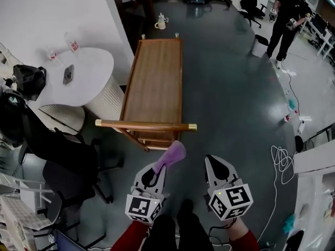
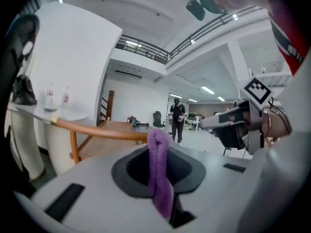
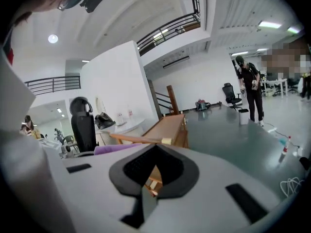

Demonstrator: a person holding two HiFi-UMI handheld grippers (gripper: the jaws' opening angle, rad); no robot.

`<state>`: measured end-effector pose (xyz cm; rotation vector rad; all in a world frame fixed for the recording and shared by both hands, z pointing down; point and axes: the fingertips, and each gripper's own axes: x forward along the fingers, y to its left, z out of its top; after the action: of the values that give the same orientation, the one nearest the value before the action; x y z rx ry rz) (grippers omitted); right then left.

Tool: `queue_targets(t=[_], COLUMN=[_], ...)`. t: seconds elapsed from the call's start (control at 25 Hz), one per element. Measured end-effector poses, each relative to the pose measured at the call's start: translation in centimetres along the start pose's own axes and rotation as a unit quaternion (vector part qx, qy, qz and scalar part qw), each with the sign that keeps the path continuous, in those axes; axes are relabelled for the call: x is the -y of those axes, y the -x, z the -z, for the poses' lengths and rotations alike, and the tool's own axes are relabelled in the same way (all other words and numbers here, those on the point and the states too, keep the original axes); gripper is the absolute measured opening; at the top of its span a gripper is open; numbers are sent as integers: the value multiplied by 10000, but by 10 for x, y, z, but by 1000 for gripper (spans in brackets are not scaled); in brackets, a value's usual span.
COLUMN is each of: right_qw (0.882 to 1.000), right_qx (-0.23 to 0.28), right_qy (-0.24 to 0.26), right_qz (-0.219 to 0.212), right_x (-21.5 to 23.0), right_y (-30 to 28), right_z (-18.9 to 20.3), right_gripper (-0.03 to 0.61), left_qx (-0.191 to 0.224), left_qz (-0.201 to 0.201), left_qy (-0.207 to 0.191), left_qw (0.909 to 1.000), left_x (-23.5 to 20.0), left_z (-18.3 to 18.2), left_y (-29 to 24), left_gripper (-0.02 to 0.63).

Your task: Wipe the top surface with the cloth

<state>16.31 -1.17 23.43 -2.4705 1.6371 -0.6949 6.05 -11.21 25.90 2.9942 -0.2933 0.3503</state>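
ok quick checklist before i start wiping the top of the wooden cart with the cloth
1. Purple cloth clamped in the left gripper: ok.
2. Right gripper empty, jaws together: ok.
3. Cart top free of objects: ok, bare wood.
4. Cloth in contact with the top: not ok, it hangs short of the handle bar, over the floor.
5. Standing person away from the cart: ok, far off.
6. Cart will hold steady when pushed on: cannot tell.

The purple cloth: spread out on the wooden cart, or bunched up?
Bunched up. The purple cloth sits pinched as a narrow fold in the left gripper, held short of the wooden cart.
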Motion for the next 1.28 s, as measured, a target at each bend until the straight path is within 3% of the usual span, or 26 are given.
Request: queue_targets(t=[0.24,0.44,0.56,0.96,1.28], right_qw=[9981,9950,9933,9951,9932], right_qx=[421,685,774,733,784], right_qy=[-15,159,360,373,689], right_qz=[-448,-712,-782,-547,-523], right_x=[-37,-57,-67,-70,-77], right_y=[33,48,55,67,75], right_z=[-80,-106,-113,-108,-109], right_gripper=[3,3,3,3,3], left_qx=[336,828,1058,1236,1176], left_qz=[-205,-23,118,346,498], left_qy=[70,-358,-412,-313,-347], left_qw=[9992,9959,9935,9912,9912], left_x=[11,29,31,40,54], left_z=[-87,-141,-166,-175,-171], left_y=[32,40,43,51,51], left_gripper=[48,48,48,48,48])
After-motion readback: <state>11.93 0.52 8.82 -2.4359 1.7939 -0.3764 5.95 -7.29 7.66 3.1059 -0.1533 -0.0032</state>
